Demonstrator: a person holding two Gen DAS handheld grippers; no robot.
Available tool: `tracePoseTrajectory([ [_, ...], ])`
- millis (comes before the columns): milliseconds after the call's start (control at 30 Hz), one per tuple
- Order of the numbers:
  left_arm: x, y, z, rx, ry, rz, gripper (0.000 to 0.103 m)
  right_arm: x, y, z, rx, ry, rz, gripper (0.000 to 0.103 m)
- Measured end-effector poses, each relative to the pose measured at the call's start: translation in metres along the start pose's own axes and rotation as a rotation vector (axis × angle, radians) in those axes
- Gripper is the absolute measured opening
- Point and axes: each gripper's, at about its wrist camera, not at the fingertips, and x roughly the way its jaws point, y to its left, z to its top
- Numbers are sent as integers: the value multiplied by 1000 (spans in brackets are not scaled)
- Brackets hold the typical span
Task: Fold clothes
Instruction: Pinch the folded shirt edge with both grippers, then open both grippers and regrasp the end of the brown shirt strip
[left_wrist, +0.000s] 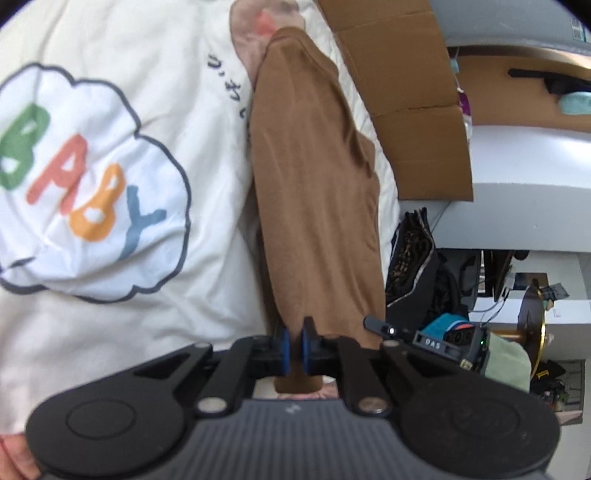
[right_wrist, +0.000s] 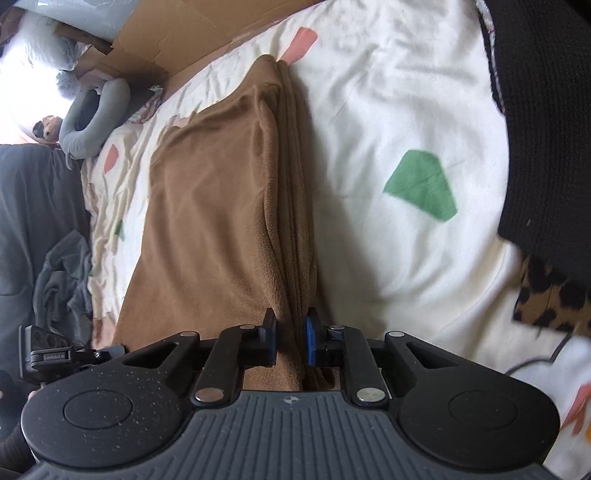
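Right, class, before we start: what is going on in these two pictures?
A person is folding a brown garment on a cream bedspread, with a hand-held claw in each hand. The left claw and the right claw are each shut on an edge of the brown cloth. A black knit garment lies off to one side, untouched.

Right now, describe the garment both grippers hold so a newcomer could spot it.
Start at the cream bedspread with the "BABY" cloud print. Along its edge lies a long folded brown garment, soft and plain. It is the only brown cloth, pinched by the left gripper and the right gripper.
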Motion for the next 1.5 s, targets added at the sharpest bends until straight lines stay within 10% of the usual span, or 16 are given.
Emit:
tracePoseTrajectory([
  [833,-23,18,-31,-35,145,157,8,-4,16,-56,38,153,7,13],
  [1500,-18,7,13,61,49,244,52,-4,28,-25,-75,50,-75,54],
])
